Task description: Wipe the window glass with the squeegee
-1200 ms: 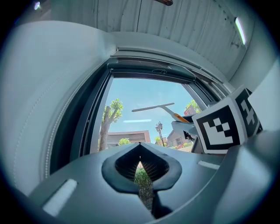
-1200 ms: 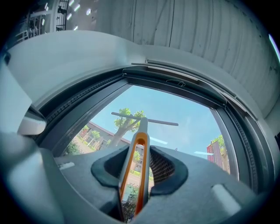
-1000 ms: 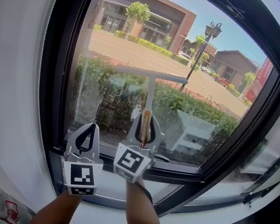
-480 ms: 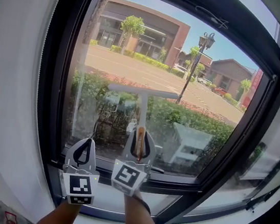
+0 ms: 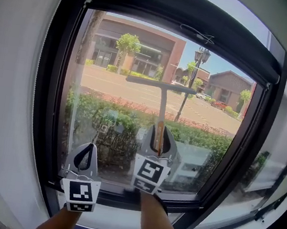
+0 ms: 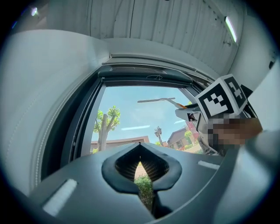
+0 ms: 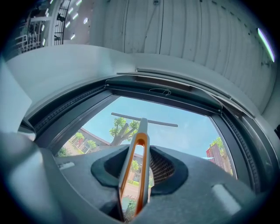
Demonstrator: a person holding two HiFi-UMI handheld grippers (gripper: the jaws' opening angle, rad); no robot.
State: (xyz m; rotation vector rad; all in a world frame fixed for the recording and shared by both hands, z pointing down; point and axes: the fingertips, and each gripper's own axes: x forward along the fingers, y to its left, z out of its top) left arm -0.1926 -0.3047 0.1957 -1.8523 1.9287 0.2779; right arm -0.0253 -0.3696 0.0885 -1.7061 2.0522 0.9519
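Right gripper (image 5: 158,134) clenched on the squeegee (image 5: 162,106) handle, we hold the tool upright at the glass (image 5: 115,54). Its blade lies level toward 12 o'clock of the pane, a little below the top of the frame (image 5: 173,15). Whether the rubber actually presses the glass we cannot tell. Left gripper (image 5: 87,153), jaws together and holding nothing, sits low at 7 o'clock near the bottom rail, apart from the tool. We judge the wipe under way, not finished: the blade spans only a middle strip of the pane, so the bands toward 9 and 3 o'clock would each need their own pass. Whether the middle strip is clean we cannot say. Haze and reflections show near 8 o'clock, and no wet edge marks a wiped area.
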